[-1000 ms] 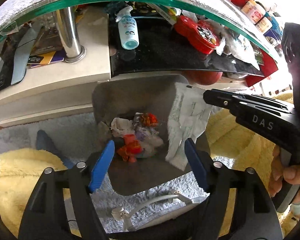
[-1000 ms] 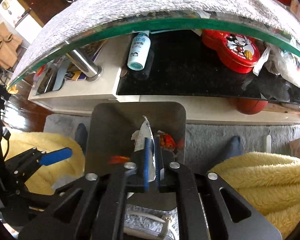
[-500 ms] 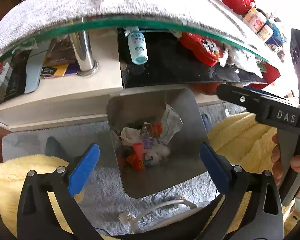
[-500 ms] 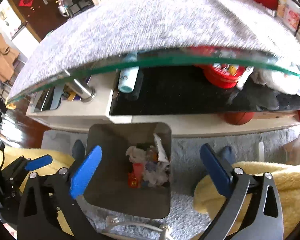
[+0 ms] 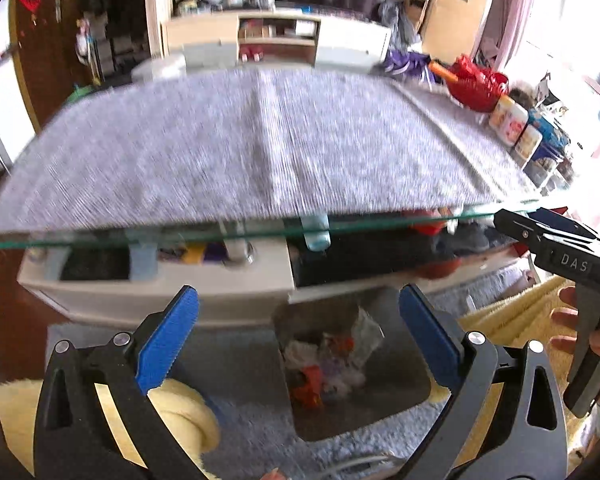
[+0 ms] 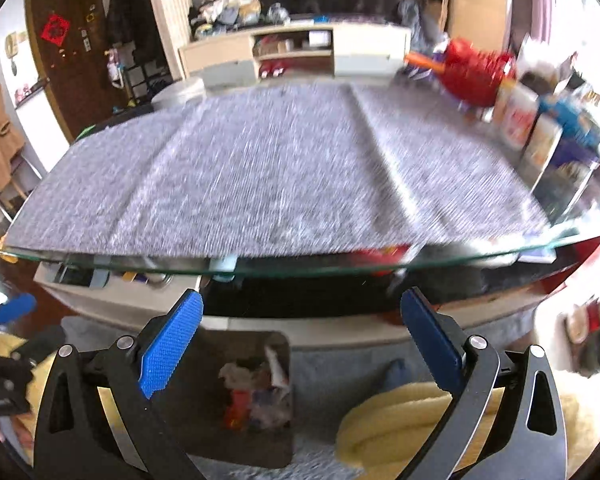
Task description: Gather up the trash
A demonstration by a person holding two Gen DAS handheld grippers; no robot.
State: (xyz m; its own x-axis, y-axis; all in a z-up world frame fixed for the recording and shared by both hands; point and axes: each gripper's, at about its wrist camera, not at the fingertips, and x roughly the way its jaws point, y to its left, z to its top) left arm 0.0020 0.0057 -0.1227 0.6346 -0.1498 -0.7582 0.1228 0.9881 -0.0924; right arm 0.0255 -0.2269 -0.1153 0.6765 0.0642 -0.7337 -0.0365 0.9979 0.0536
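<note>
Here, in the left wrist view, the left gripper [image 5: 296,340] has its blue-padded fingers [image 5: 167,340] spread wide with nothing between them, held above the metal bin [image 5: 404,376] that stands on the grey rug [image 5: 256,444] in front of the glass table [image 5: 252,148]. The trash [image 5: 328,364], a heap of crumpled white paper and red and orange wrappers, lies inside the bin, toward its far wall. A grey mat covers the table top, and a red basket [image 5: 476,82] with jars beside it stands at the table's far right corner. Just right of the bin, the right gripper [image 5: 556,248] shows side-on, held by a hand [image 5: 584,332] at its handle; its jaws cannot be judged from this angle. In the right wrist view, the right gripper [image 6: 300,340] also has its blue fingers [image 6: 171,344] wide apart and empty, on the near side of the table. The bin [image 6: 204,424] sits below the table's near edge, low and left between the fingers, with the trash [image 6: 256,392] piled at its right side. A yellow fluffy blanket [image 6: 396,420] lies right of the bin. Much of this view is blurred.
</note>
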